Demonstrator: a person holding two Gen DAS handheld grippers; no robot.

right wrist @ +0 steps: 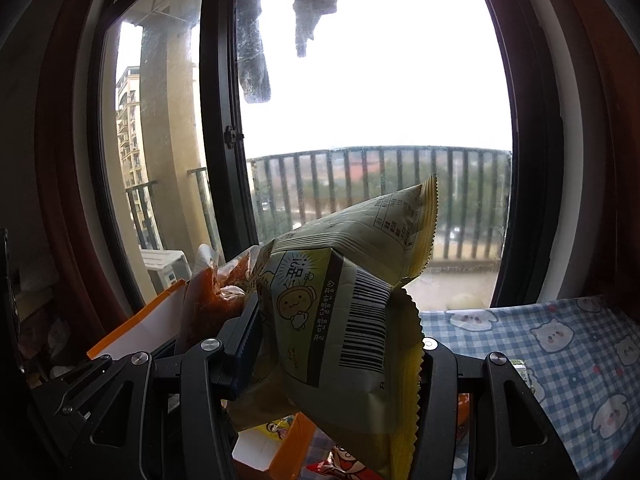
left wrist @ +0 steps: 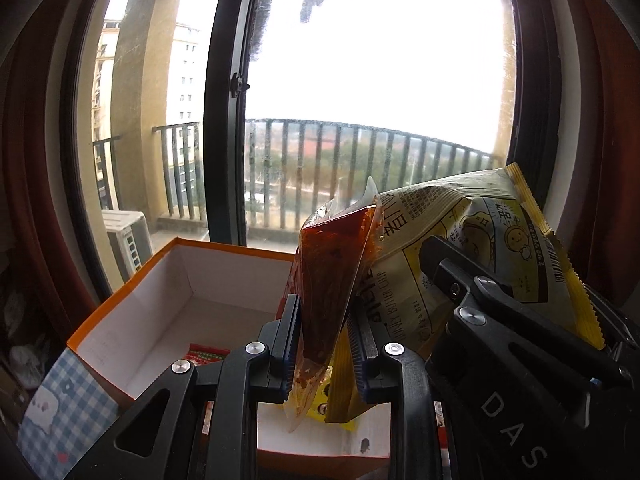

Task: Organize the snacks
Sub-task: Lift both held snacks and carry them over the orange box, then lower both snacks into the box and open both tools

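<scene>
Left claw [left wrist: 320, 344] clamps the red pouch [left wrist: 332, 276], right claw [right wrist: 336, 356] clamps the yellow bag [right wrist: 340, 320], both held over the box [left wrist: 132, 292], presumably for stowing.

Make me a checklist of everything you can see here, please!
Surface: blue checked cloth with cartoon animals.
Job's things: orange box, open, white inside, one red packet in it; red sauce pouch; yellow snack bag.
Clutter: more snack packets low down, partly hidden.
Grippers: left gripper shut on the red sauce pouch; right gripper shut on the yellow snack bag.
Cables: nothing seen.
Surroundings: window, balcony railing, hanging laundry, buildings outside.
</scene>
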